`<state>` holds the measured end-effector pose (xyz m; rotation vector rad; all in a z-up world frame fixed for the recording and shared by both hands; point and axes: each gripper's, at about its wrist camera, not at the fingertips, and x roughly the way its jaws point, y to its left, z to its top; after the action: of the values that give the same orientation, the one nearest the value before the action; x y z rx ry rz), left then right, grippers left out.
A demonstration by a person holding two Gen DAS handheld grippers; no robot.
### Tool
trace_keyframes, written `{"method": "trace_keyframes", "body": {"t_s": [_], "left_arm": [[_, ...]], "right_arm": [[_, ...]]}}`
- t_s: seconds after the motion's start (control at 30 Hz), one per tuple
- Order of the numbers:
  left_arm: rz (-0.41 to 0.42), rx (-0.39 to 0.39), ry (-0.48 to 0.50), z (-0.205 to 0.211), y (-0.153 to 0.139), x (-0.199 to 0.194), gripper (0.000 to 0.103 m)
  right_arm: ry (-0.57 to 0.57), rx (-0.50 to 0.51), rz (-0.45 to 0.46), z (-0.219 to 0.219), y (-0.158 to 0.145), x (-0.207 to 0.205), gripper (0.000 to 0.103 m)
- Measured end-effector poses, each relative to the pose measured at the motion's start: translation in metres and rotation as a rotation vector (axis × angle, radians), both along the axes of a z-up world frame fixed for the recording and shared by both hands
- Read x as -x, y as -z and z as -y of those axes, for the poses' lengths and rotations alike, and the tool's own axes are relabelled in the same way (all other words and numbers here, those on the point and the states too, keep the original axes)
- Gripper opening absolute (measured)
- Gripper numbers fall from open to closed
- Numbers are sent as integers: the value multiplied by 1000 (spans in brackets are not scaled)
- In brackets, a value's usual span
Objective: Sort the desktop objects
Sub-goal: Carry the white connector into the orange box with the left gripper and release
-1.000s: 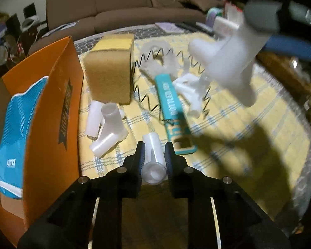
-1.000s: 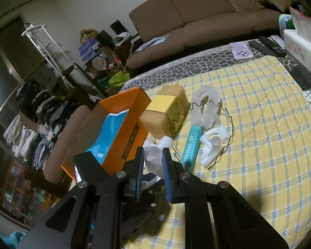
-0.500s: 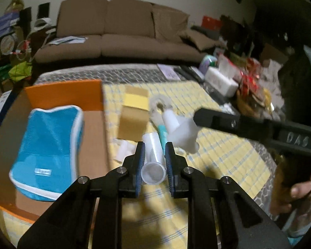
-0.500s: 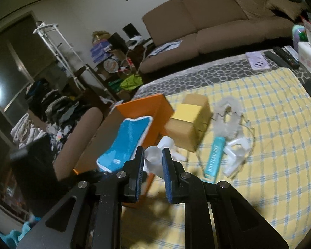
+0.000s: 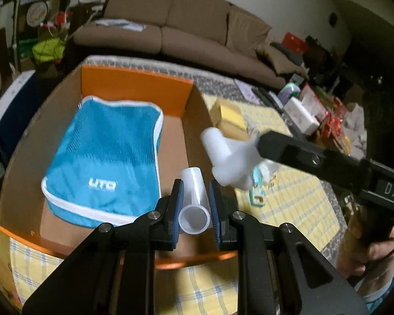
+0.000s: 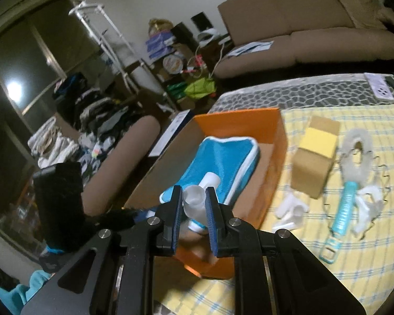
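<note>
My left gripper (image 5: 194, 204) is shut on a white plastic tube (image 5: 193, 202) and holds it above the front right part of an orange cardboard box (image 5: 134, 86). A blue pouch (image 5: 105, 157) lies in the box. My right gripper (image 6: 194, 204) is shut on a white T-shaped pipe fitting (image 6: 199, 199) and hovers over the same box (image 6: 239, 123), above the pouch (image 6: 220, 157). In the left wrist view the right gripper's fitting (image 5: 228, 157) hangs over the box's right wall.
On the yellow checked cloth (image 6: 354, 249) lie a cardboard block with a yellow top (image 6: 315, 155), a teal brush (image 6: 338, 218), a wire spring (image 6: 375, 183) and more white fittings (image 6: 291, 210). A brown sofa (image 5: 176, 26) stands behind. Clutter fills the table's right edge (image 5: 315, 105).
Both grippers have moved left from the cloth to above the orange box, each still holding its white part. The box interior and blue pouch now fill the views.
</note>
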<state>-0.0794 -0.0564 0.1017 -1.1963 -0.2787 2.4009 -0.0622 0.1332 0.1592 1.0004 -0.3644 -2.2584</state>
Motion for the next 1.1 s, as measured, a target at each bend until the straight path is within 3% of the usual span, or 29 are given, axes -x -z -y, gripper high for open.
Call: {"method": "trace_keyframes", "body": {"t_s": [0.27, 0.33, 0.37, 0.4, 0.43, 0.47, 0.6, 0.67, 0.83, 0.93, 1.1], "left_arm": [[102, -36, 40, -11, 31, 8, 20], [113, -50, 33, -9, 31, 10, 31], [109, -56, 26, -6, 30, 10, 44], [104, -70, 13, -1, 28, 10, 56], [96, -90, -2, 5, 25, 9, 59], [89, -103, -15, 9, 22, 10, 60], [63, -119, -85, 32, 14, 14, 62], [60, -123, -115, 42, 13, 16, 62], [65, -135, -165, 60, 16, 20, 62], [58, -133, -148, 59, 16, 21, 63], [13, -90, -83, 34, 9, 17, 72]], "right_arm": [[43, -110, 32, 18, 22, 17, 18], [63, -118, 43, 16, 26, 20, 19], [72, -118, 45, 14, 27, 21, 21], [79, -117, 46, 11, 27, 21, 24], [87, -115, 44, 9, 26, 21, 35], [98, -113, 37, 6, 25, 21, 43], [130, -93, 13, -2, 17, 18, 46], [146, -88, 8, -7, 14, 17, 55], [171, -88, 8, -19, 13, 16, 58], [200, -86, 6, -32, 12, 16, 60], [255, -95, 28, -55, 17, 17, 63]]}}
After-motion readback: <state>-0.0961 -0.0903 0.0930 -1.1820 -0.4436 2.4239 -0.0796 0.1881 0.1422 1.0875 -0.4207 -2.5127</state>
